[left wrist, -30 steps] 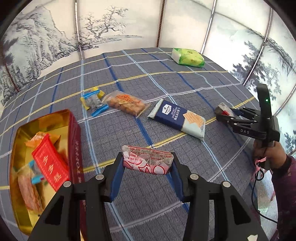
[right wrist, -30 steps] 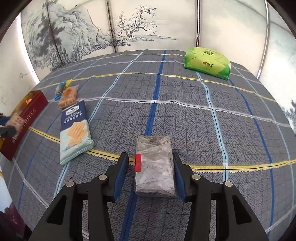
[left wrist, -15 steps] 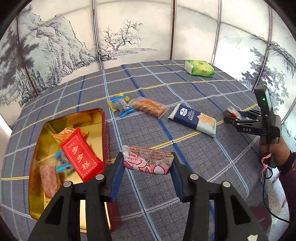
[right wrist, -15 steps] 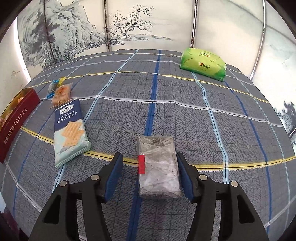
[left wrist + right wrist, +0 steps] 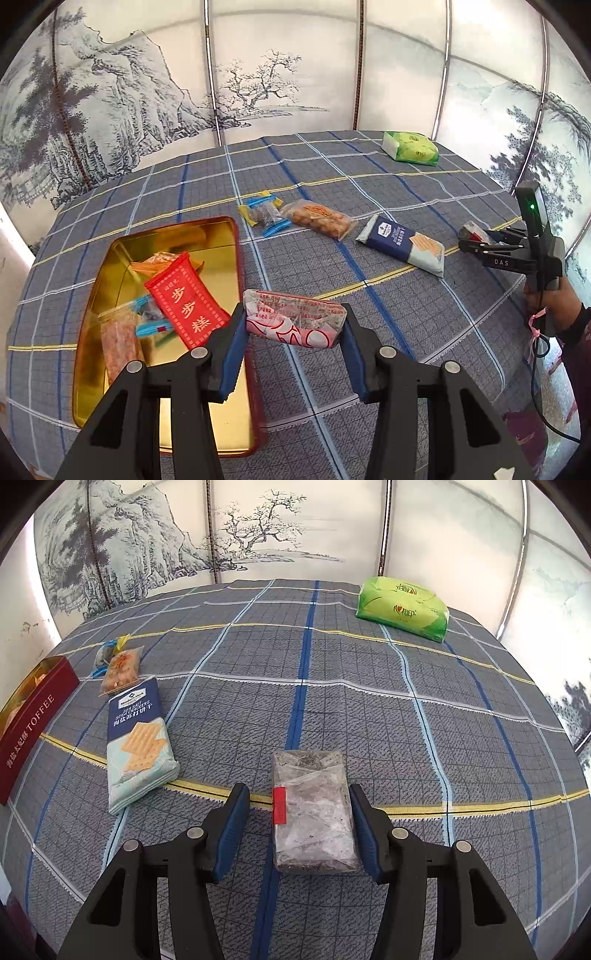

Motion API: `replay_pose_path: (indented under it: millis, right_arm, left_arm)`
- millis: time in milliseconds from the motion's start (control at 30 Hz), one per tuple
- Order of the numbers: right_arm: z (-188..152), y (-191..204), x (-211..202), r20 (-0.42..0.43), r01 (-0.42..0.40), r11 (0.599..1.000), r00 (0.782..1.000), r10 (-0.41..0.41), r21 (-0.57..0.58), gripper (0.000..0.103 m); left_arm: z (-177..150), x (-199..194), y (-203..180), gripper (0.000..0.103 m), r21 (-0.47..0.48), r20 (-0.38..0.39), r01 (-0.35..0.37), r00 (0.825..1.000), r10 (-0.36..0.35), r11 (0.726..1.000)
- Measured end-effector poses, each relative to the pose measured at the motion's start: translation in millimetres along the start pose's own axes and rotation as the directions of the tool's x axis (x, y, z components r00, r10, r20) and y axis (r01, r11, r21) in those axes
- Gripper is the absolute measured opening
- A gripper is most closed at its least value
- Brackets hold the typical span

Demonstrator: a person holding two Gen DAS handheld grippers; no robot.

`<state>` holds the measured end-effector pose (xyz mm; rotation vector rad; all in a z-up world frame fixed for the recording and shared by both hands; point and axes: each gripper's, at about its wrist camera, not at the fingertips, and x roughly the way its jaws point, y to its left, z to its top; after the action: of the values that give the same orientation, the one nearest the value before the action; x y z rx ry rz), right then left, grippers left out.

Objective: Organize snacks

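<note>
Snack pack (image 5: 293, 319) beside tin rim (image 5: 242, 280)

On the checked tablecloth (image 5: 177, 184), the toffee tin (image 5: 110, 266) sits at the left holding several snack packets; a candy packet (image 5: 264, 216), peanut snack bag (image 5: 319, 218) and soda cracker pack (image 5: 400, 240) line up rightward, the tissue pack (image 5: 410, 147) far behind.

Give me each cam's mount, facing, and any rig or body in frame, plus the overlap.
Left wrist: on the left gripper, angled down over the gold tin; its fingers clamp a pink-and-white snack pack; right gripper and hand at right.
Right wrist: on the right gripper, angled down across the plaid cloth; jaws closing around a clear grey packet.
Shared: soda cracker pack, green pack, tin.
</note>
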<state>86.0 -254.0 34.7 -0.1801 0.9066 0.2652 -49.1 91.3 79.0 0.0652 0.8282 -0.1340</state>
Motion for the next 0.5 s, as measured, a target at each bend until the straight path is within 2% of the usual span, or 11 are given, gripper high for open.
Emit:
replay_pose_path:
  millis: [233, 500]
  right_arm:
    - [-0.5, 0.5, -0.2, 0.000, 0.000, 1.000, 1.000, 0.000, 0.000, 0.055]
    - [-0.7, 0.0, 0.1, 0.001, -0.001, 1.000, 1.000, 0.001, 0.000, 0.055]
  left_arm:
    - [-3.2, -9.5, 33.4, 0.043, -0.057, -0.004, -0.024, 1.000, 0.023, 0.998]
    - [-16.5, -7.1, 78.3, 0.043, -0.112, -0.046, -0.098, 0.995, 0.094, 0.989]
